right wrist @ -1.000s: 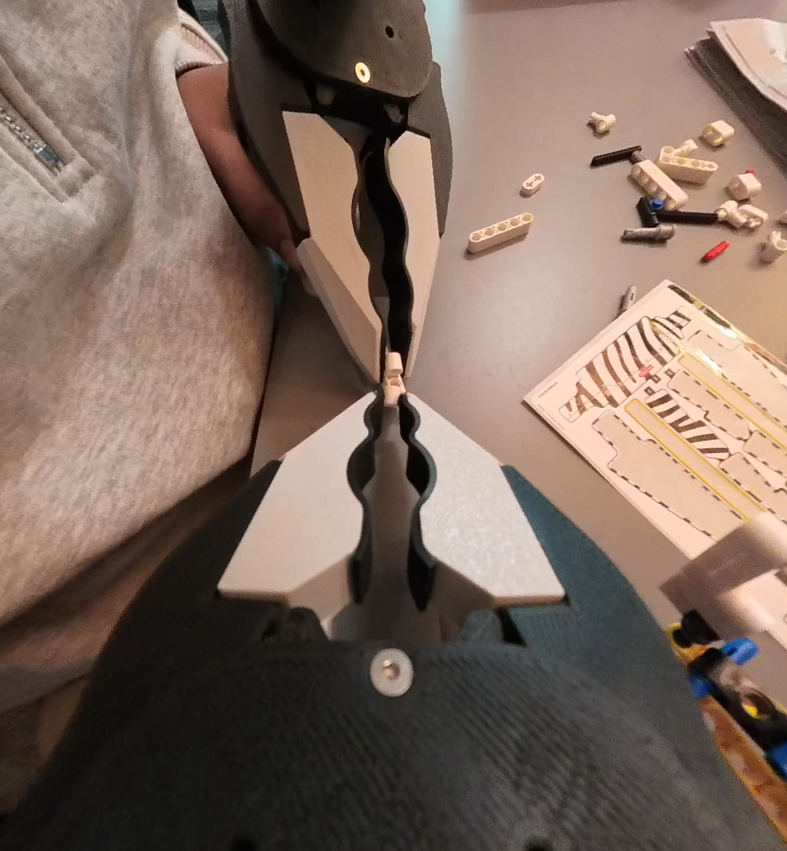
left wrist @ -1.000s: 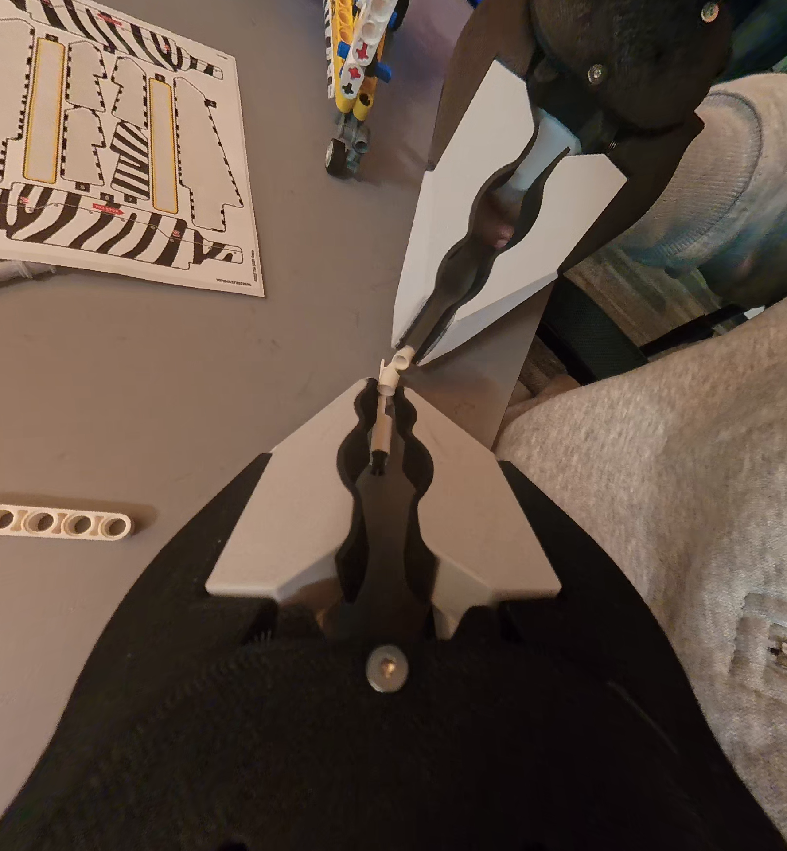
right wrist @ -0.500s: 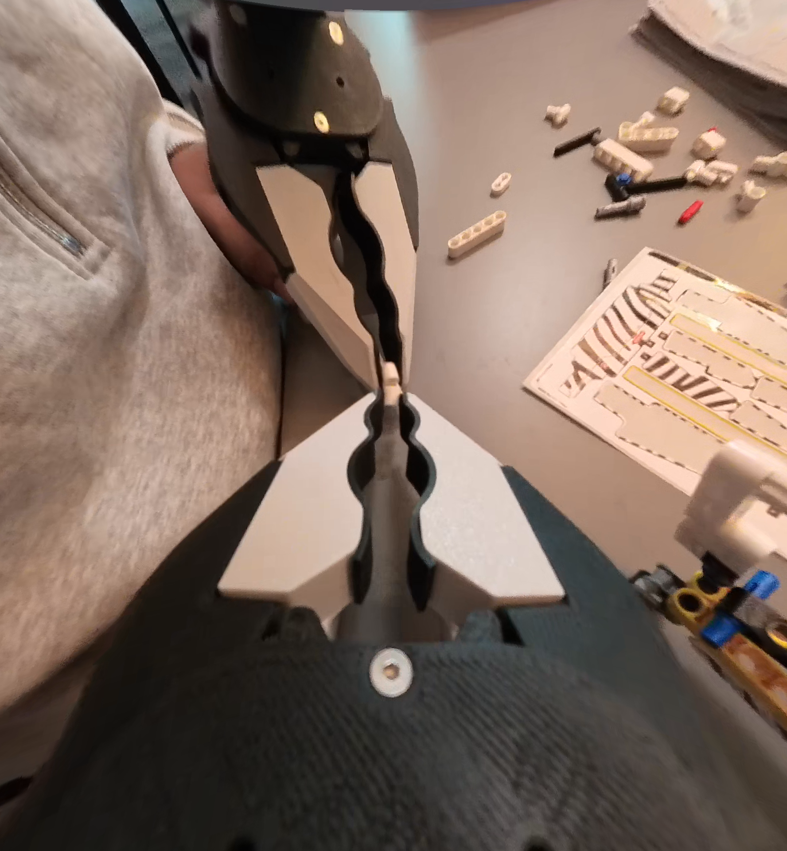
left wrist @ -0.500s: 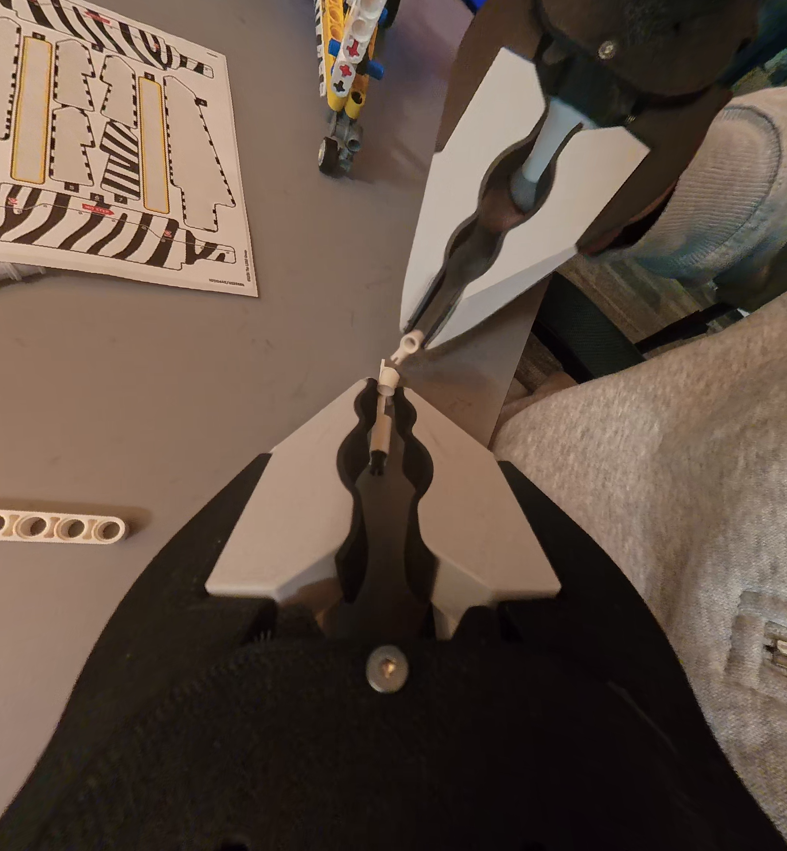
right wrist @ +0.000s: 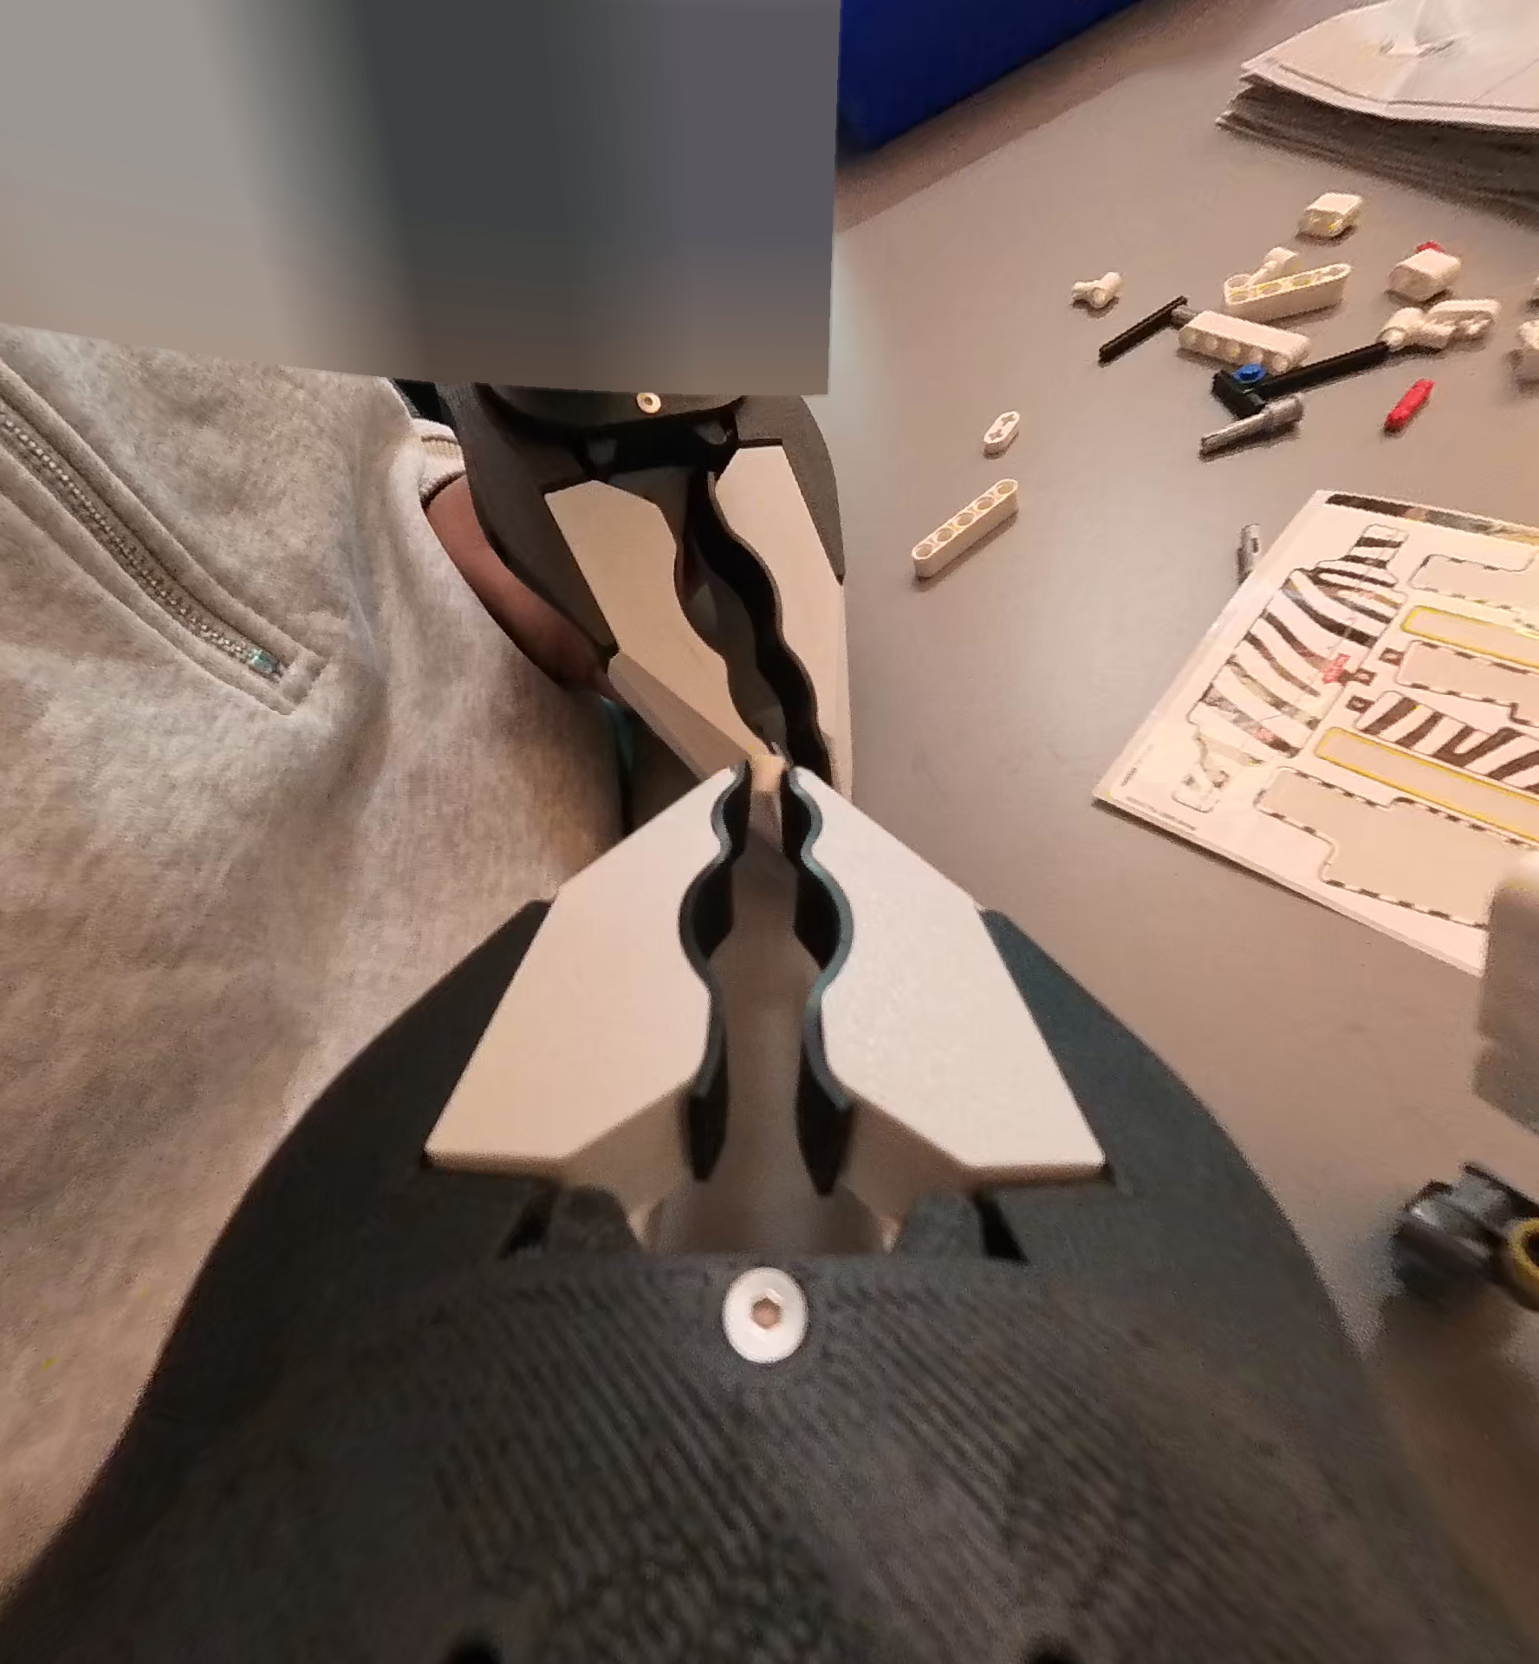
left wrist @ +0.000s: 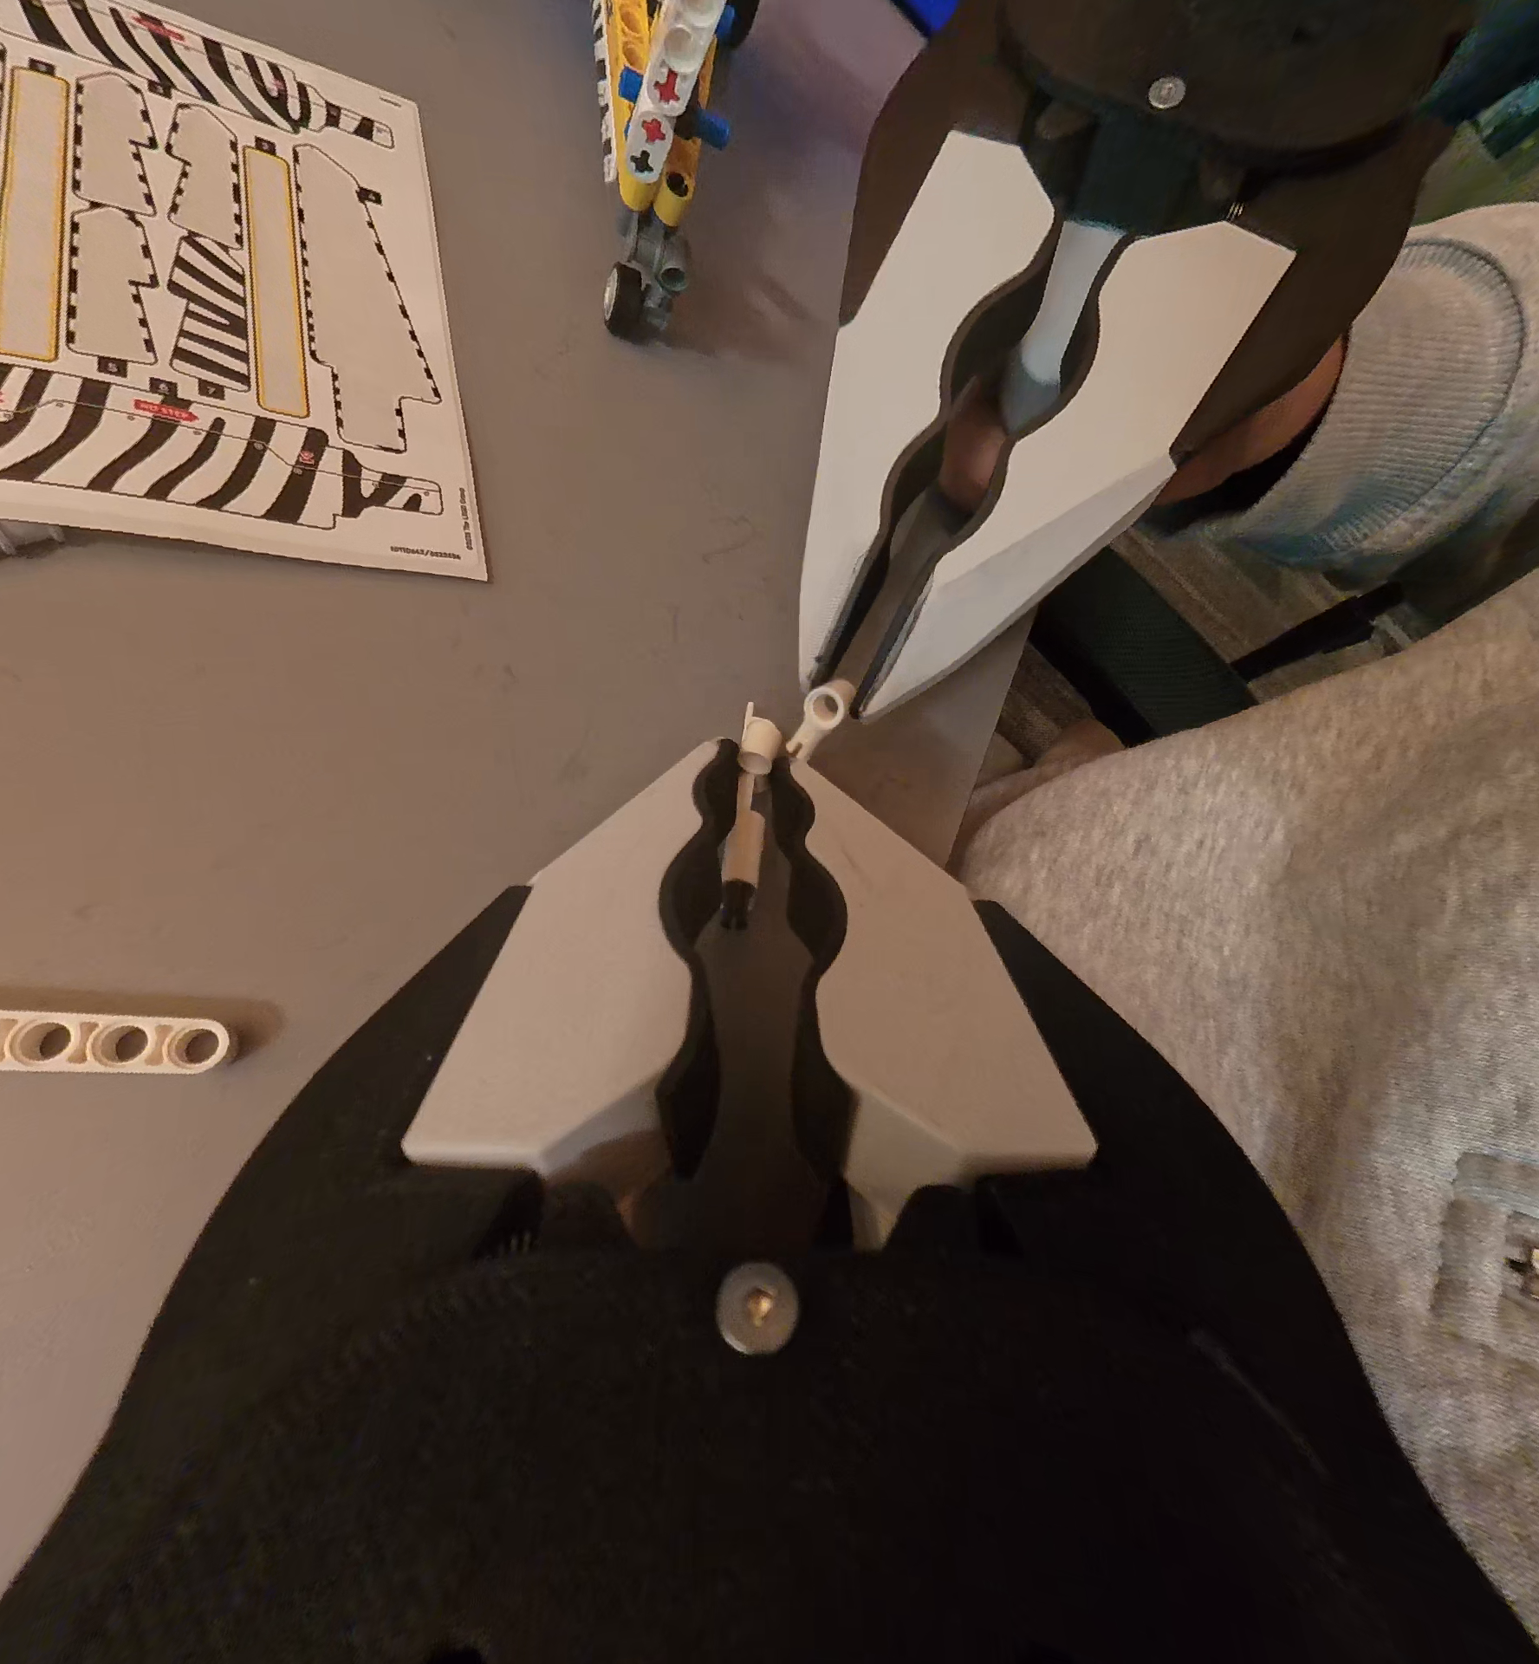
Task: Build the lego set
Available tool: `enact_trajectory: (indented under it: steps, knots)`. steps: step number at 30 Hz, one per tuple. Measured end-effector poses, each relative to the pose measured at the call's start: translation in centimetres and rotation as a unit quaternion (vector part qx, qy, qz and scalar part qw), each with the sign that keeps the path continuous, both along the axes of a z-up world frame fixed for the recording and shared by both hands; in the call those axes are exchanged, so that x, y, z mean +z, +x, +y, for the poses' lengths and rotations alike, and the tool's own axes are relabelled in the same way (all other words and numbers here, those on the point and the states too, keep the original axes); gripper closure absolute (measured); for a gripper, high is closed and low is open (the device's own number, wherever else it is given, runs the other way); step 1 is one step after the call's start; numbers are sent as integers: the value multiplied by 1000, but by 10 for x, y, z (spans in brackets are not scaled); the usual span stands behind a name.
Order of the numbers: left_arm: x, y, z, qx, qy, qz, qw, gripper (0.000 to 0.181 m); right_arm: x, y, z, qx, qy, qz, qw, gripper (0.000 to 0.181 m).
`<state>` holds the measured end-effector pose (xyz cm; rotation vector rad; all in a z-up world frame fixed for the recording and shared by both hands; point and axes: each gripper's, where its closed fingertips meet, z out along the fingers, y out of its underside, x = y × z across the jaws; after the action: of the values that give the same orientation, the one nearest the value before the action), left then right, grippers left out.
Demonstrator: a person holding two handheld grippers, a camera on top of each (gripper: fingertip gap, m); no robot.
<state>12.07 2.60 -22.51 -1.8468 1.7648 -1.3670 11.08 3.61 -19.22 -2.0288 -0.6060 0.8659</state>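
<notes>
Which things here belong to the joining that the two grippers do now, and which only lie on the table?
In use:
- left gripper, shut on the white axle piece
- right gripper, shut on the small white connector

Lying about:
- zebra sticker sheet
- white four-hole beam
- part-built yellow model
- loose small parts
- paper stack

The left tool (left wrist: pixel 755 765) is closed on a thin white axle piece (left wrist: pixel 745 837) whose bush end pokes out at its tips. The right tool (left wrist: pixel 838 698) comes in from above, pinching a small white connector (left wrist: pixel 818 718) just beside that end. On the grey surface (left wrist: pixel 208 765) lie a sticker sheet (left wrist: pixel 190 297), a white beam (left wrist: pixel 82 1043) and a yellow model (left wrist: pixel 662 153).
</notes>
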Motion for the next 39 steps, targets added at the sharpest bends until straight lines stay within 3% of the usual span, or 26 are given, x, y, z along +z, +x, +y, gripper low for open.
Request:
enact_trajectory:
  steps: [39]
  knots:
    - [0, 0, 0, 1, 5, 0, 1000, 174, -11, 2, -1, -11, -32, -18, 999, 176]
